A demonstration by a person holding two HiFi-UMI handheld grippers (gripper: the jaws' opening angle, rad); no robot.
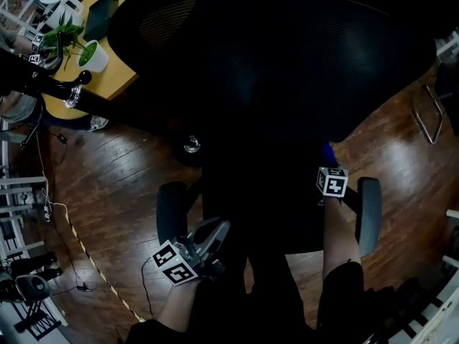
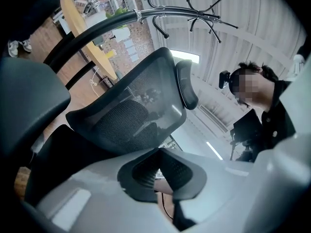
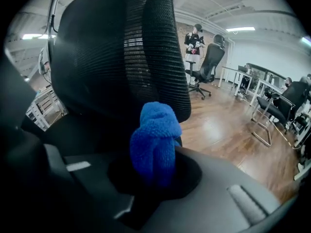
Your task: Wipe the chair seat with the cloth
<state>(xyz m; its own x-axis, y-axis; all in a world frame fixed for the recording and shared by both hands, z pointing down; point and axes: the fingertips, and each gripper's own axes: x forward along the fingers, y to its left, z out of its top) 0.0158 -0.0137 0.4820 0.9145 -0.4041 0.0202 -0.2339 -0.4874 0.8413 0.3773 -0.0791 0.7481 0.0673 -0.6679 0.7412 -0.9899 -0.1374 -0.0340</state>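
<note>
My right gripper (image 3: 155, 173) has its jaws clamped on the bunched blue cloth (image 3: 154, 144), at the right side of the black chair seat (image 1: 276, 206). My left gripper (image 2: 161, 153) has its jaws closed on nothing. Cloth in hand, I judge the wiping is mostly left to do.

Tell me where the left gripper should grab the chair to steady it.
Probably the near armrest: a narrow pad running front to back, right beside the left gripper. Come from above, fingers straddling its short width.
</note>
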